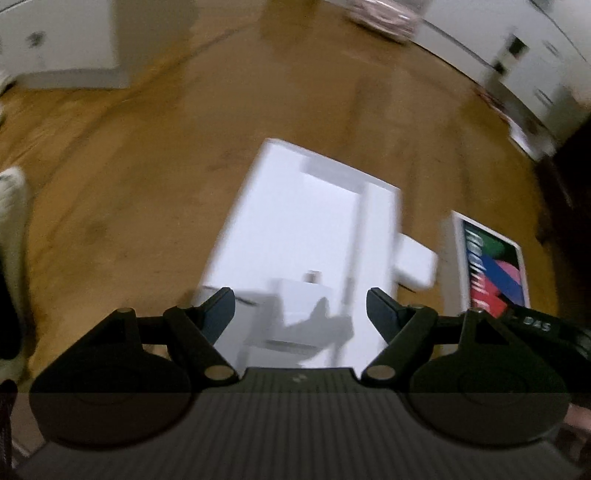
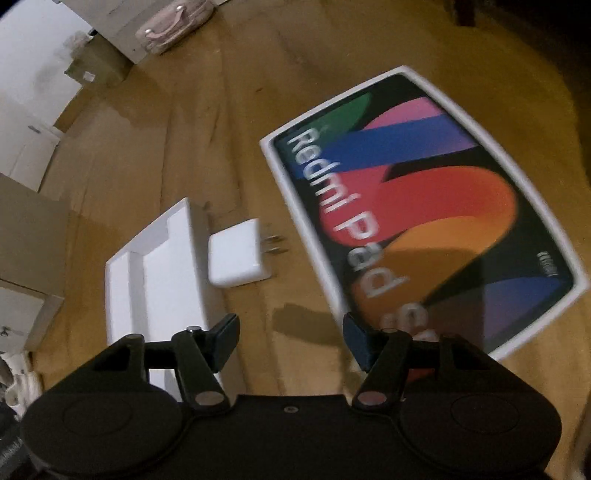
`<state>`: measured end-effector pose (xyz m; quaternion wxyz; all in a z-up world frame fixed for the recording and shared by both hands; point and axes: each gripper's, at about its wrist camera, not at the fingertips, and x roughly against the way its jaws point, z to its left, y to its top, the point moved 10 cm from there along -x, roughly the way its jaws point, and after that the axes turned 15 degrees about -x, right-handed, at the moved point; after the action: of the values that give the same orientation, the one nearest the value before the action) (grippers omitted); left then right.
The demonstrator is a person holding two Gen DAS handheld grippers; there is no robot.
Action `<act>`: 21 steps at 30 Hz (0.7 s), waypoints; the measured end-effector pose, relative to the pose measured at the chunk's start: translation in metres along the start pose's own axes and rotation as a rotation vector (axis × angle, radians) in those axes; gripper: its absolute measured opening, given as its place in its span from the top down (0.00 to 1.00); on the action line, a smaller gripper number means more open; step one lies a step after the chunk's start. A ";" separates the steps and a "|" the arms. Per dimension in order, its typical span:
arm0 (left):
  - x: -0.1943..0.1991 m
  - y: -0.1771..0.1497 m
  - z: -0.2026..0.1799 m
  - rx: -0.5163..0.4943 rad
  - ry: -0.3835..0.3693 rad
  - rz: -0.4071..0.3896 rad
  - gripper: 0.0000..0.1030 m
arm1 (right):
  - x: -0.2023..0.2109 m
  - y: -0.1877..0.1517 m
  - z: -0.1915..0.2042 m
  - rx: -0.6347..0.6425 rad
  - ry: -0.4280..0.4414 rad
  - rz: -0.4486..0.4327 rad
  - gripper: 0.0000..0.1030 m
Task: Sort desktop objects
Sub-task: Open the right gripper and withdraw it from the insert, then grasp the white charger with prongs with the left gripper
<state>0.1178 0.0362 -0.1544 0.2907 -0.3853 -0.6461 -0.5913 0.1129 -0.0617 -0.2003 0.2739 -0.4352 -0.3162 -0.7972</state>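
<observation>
A white box tray [image 1: 295, 229] with moulded compartments lies on the brown floor, and a small white item [image 1: 303, 295] sits in its near end. My left gripper [image 1: 301, 310] is open and empty just above that near end. A white charger plug [image 1: 415, 264] lies beside the tray's right edge; it also shows in the right wrist view [image 2: 238, 258]. The colourful Redmi Pad box lid [image 2: 424, 210] lies flat to the right. My right gripper [image 2: 291, 339] is open and empty above bare floor between the tray [image 2: 159, 280] and the lid.
White cabinets [image 1: 62, 37] stand at the far left and a white unit [image 1: 517, 55] at the far right. A pink bag [image 2: 173, 22] lies at the back. Cardboard boxes [image 2: 29, 258] stand along the left edge. A dark chair leg [image 1: 569, 166] is at the right.
</observation>
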 end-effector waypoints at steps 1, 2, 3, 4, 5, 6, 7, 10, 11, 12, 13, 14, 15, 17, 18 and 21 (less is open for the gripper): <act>-0.002 0.004 -0.012 -0.033 -0.014 -0.003 0.24 | 0.004 0.001 -0.002 0.014 0.000 -0.015 0.34; -0.004 0.009 -0.024 -0.066 -0.027 -0.006 0.24 | 0.006 0.001 -0.001 0.026 0.002 -0.021 0.34; -0.006 0.015 -0.034 -0.098 -0.039 -0.010 0.24 | 0.008 0.001 0.001 0.039 0.004 -0.027 0.34; -0.010 0.022 -0.046 -0.137 -0.060 -0.016 0.25 | 0.010 0.000 0.003 0.056 0.014 -0.032 0.34; -0.016 0.030 -0.058 -0.183 -0.088 -0.019 0.30 | 0.011 -0.001 0.006 0.076 0.025 -0.037 0.34; -0.023 0.037 -0.067 -0.222 -0.100 -0.015 0.35 | 0.010 -0.001 0.007 0.092 0.031 -0.036 0.34; -0.031 0.043 -0.076 -0.257 -0.099 -0.008 0.36 | 0.009 -0.002 0.008 0.107 0.031 -0.030 0.35; -0.054 0.053 -0.094 -0.302 -0.117 0.019 0.36 | 0.008 0.000 -0.005 0.101 0.001 -0.023 0.38; -0.059 0.053 -0.100 -0.324 -0.128 0.019 0.36 | 0.010 0.004 -0.011 0.072 0.014 -0.028 0.38; -0.064 0.053 -0.105 -0.345 -0.139 0.018 0.36 | 0.013 0.010 -0.019 0.025 0.033 -0.042 0.38; -0.069 0.053 -0.109 -0.362 -0.142 0.021 0.36 | 0.016 0.015 -0.026 -0.013 0.048 -0.053 0.38; -0.073 0.054 -0.112 -0.376 -0.139 0.027 0.36 | 0.017 0.019 -0.032 -0.039 0.048 -0.058 0.38; -0.076 0.054 -0.114 -0.391 -0.135 0.033 0.37 | 0.018 0.022 -0.036 -0.055 0.045 -0.069 0.38; -0.084 0.054 -0.119 -0.420 -0.129 0.045 0.44 | 0.019 0.028 -0.042 -0.087 0.042 -0.085 0.37; -0.088 0.055 -0.122 -0.435 -0.125 0.051 0.48 | 0.019 0.029 -0.044 -0.096 0.036 -0.081 0.36; -0.100 0.055 -0.129 -0.478 -0.115 0.069 0.48 | 0.017 0.035 -0.047 -0.087 0.000 -0.103 0.36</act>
<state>0.2073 -0.1065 -0.1903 0.1740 -0.4983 -0.4897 -0.6941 0.1054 -0.1219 -0.1962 0.2136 -0.4297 -0.3033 -0.8233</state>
